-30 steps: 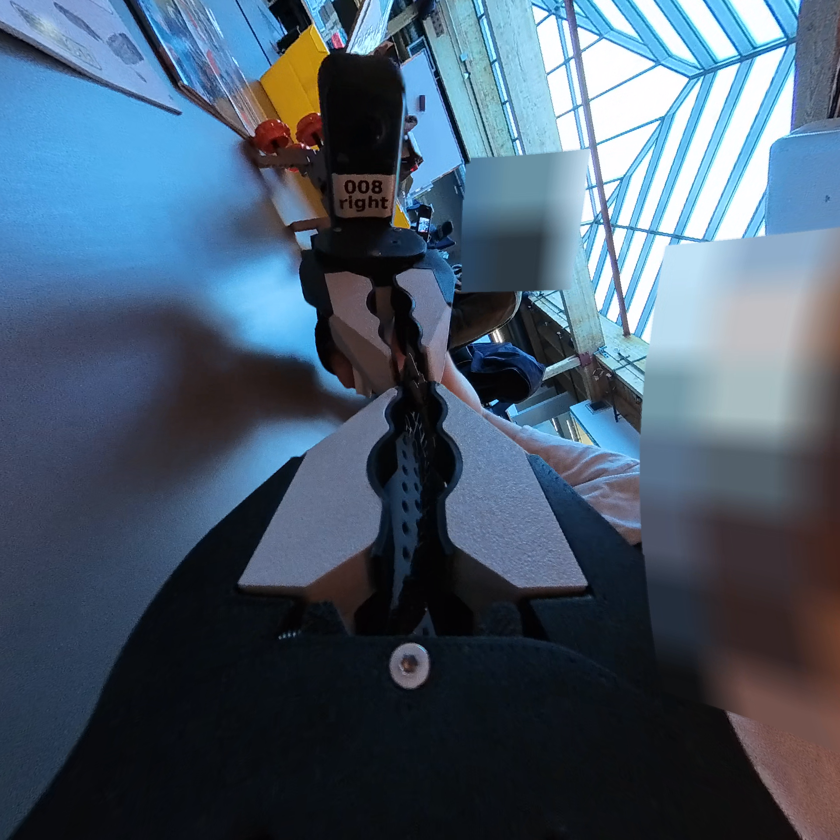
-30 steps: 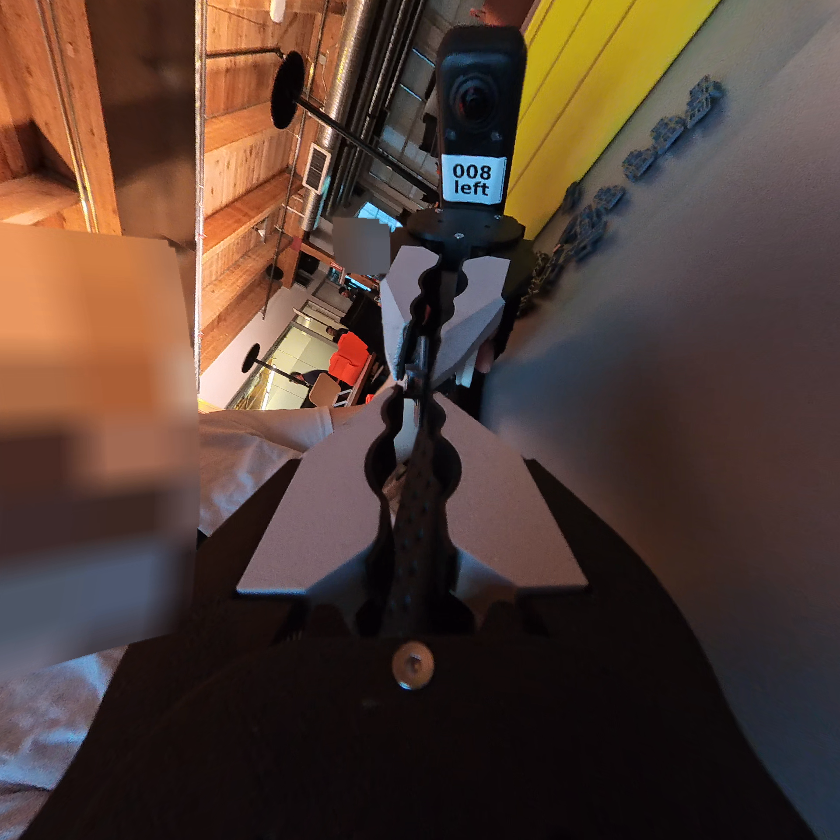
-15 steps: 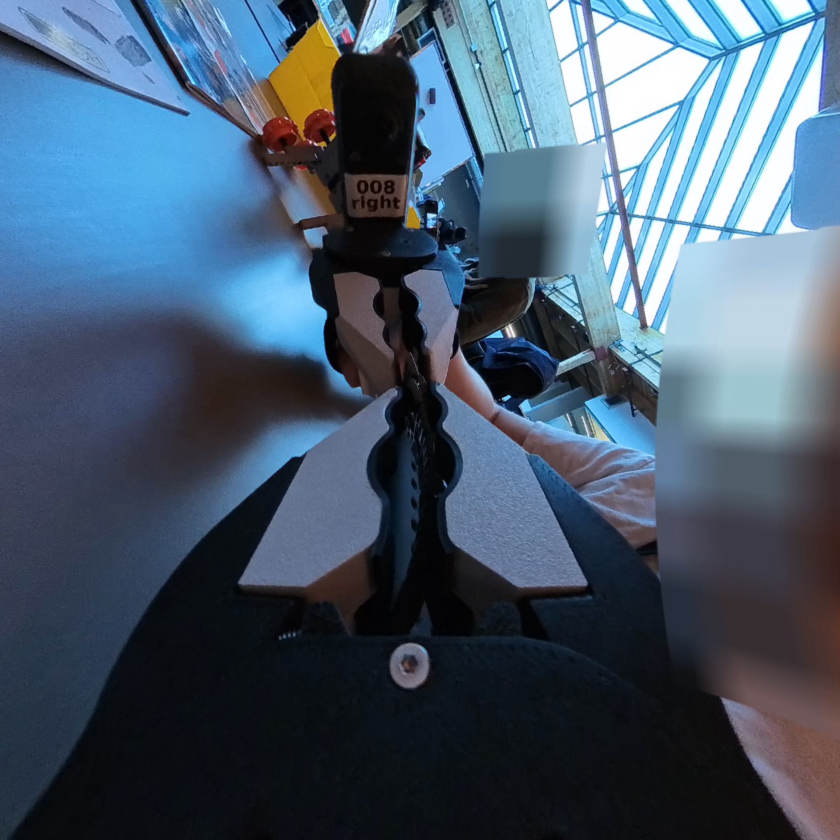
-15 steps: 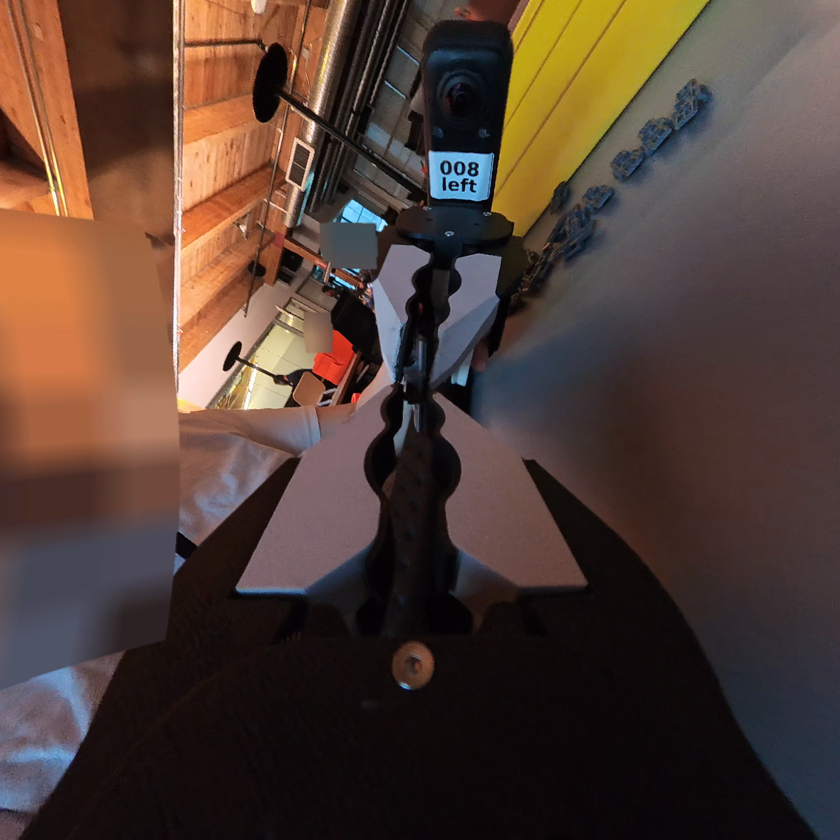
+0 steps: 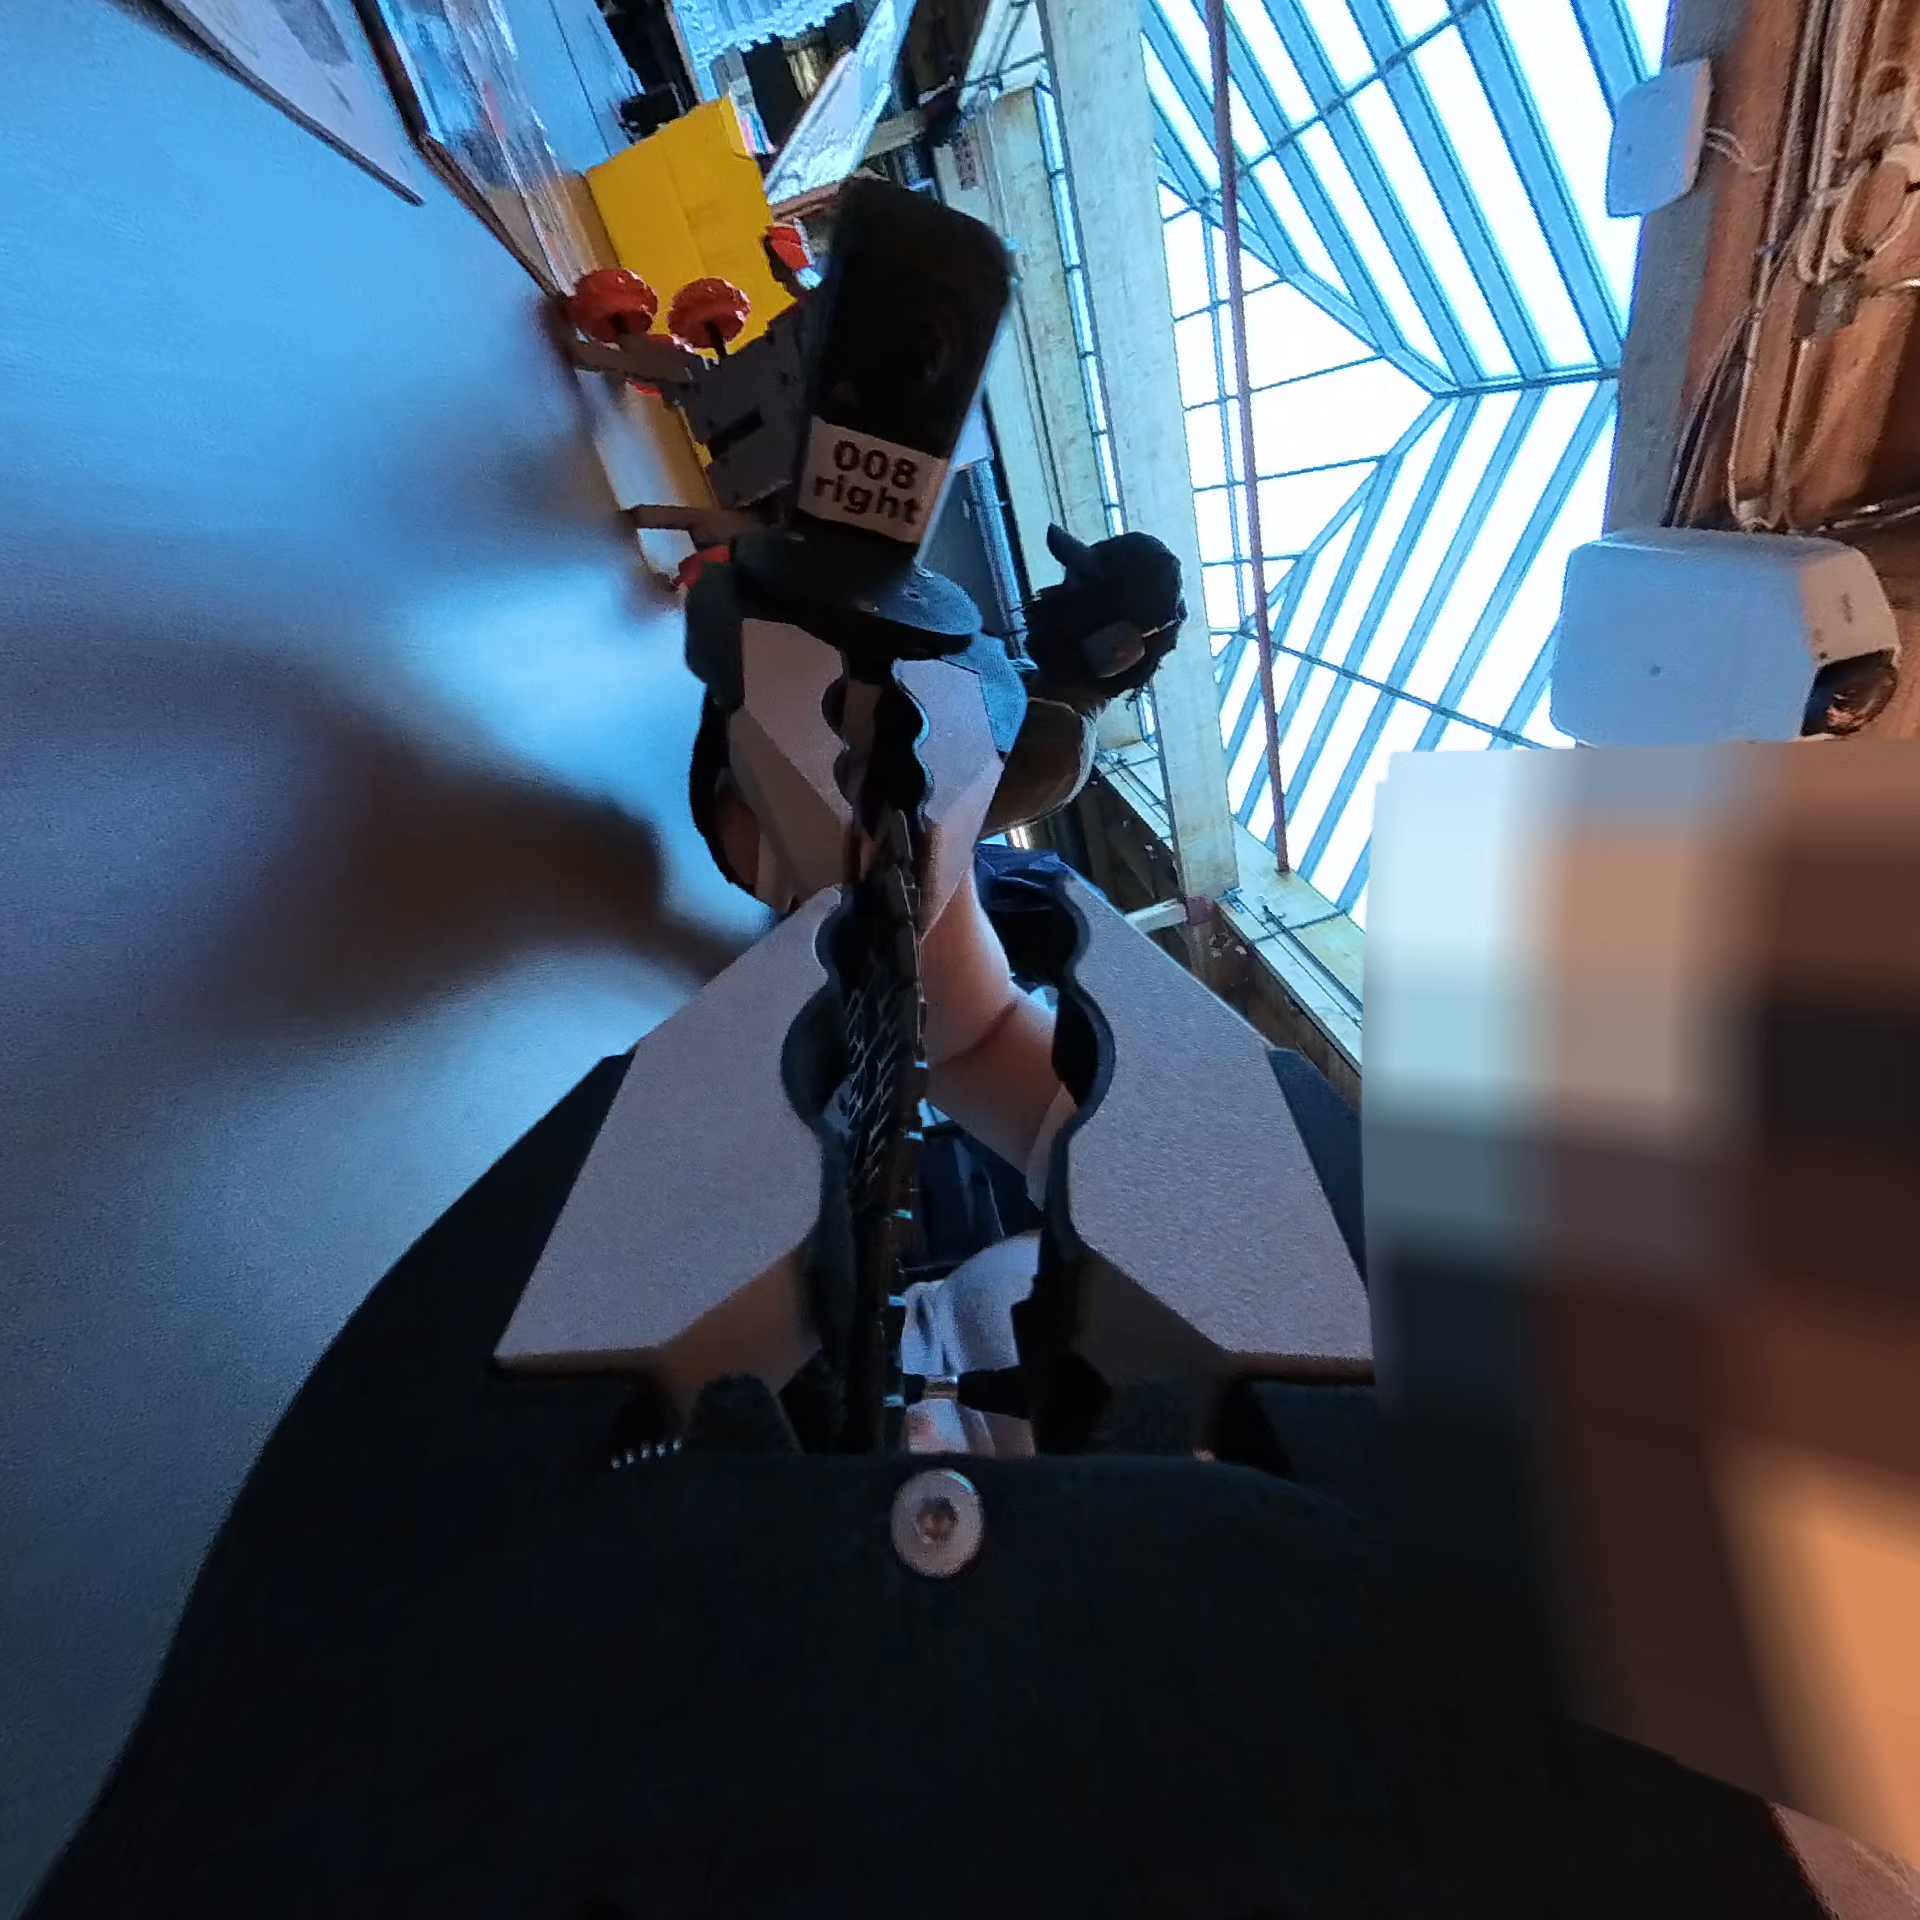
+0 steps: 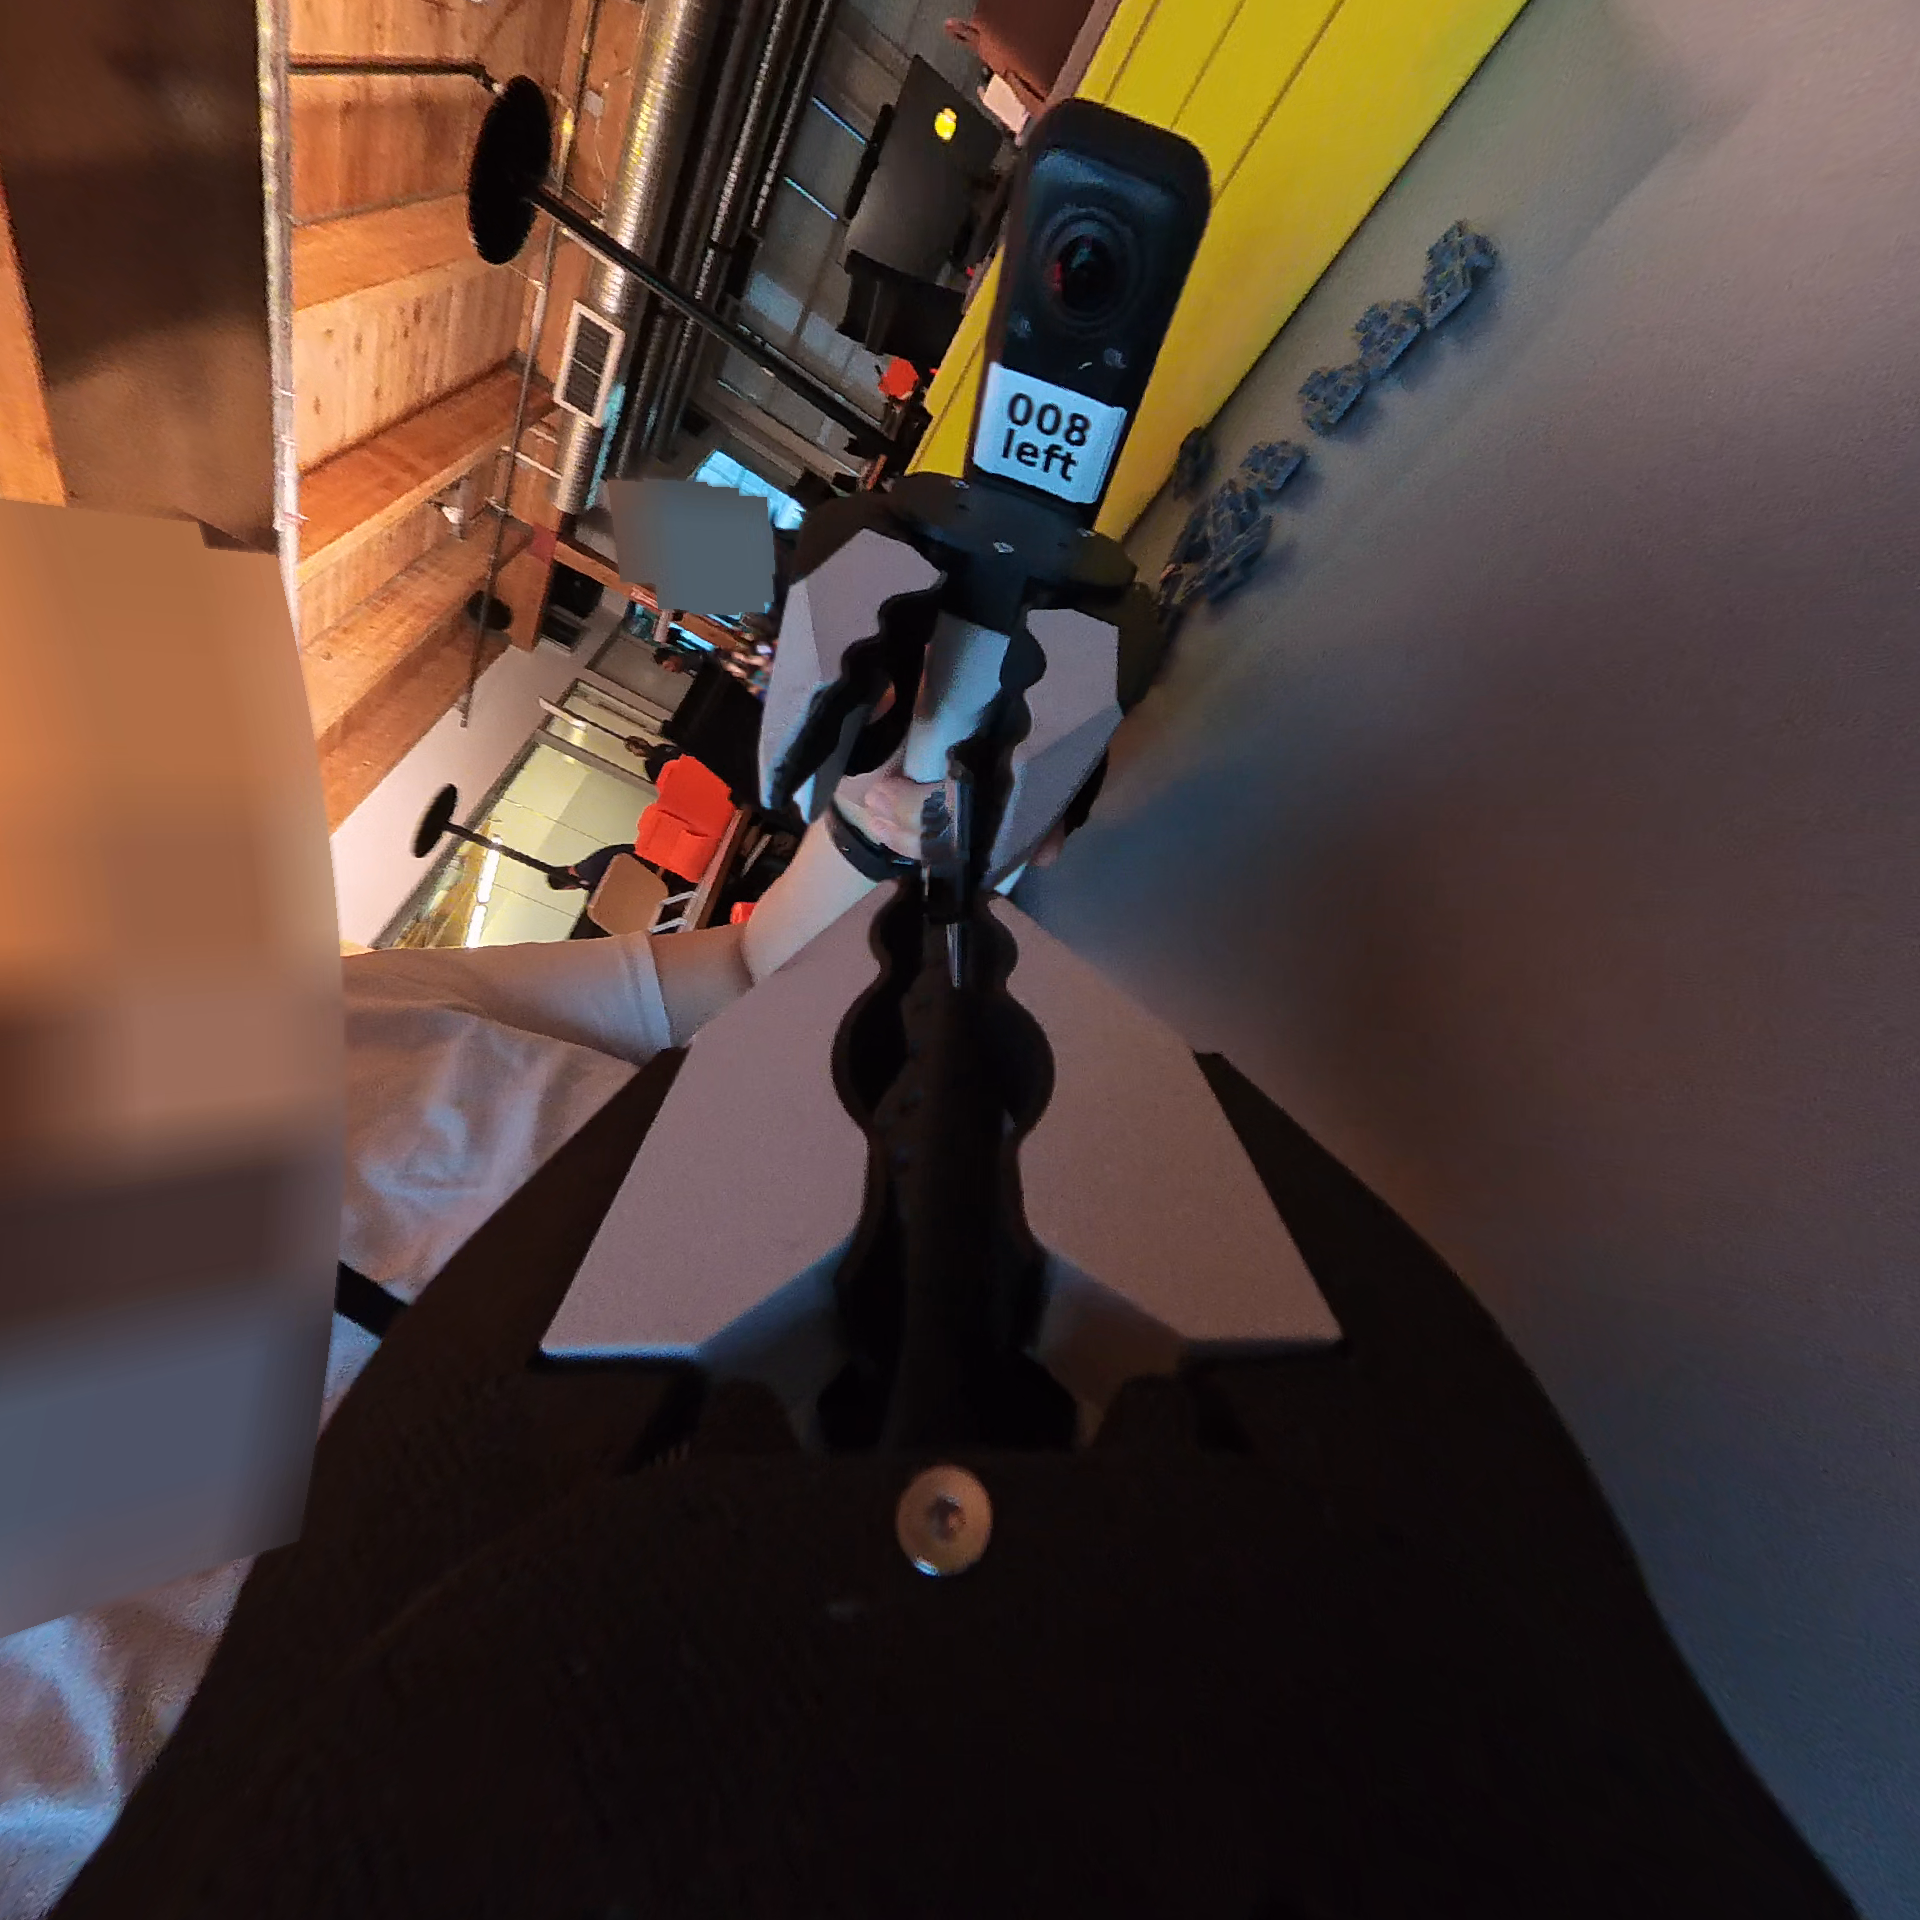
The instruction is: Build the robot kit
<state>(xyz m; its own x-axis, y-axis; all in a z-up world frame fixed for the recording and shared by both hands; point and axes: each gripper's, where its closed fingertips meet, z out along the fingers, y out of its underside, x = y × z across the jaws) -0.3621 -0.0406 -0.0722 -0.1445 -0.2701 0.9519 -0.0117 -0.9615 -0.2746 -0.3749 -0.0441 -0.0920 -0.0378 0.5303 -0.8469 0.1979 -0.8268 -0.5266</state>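
A black perforated lattice strip [image 5: 883,1049] runs between the two grippers, which face each other tip to tip above a grey table [image 5: 260,987]. My left gripper [image 5: 951,909] is open; the strip lies along the inner side of one finger, with a clear gap to the other. My right gripper [image 6: 943,914] is shut on the strip [image 6: 935,1143]. From the left wrist view the right gripper [image 5: 878,821] is seen clamped on the strip's far end. From the right wrist view the left gripper [image 6: 914,821] shows its fingers spread.
Several dark lattice pieces [image 6: 1351,384] lie in a row on the table [image 6: 1558,935] by a yellow wall [image 6: 1299,156]. A dark fixture with red knobs [image 5: 644,312] and a yellow box [image 5: 686,229] stand at the table's far edge. A person's sleeve [image 6: 499,1029] is close by. Less than 4 cm separates the two grippers' tips.
My left gripper has opened and let go of the strip. My right gripper stays shut on it. Both grippers have tilted a little.
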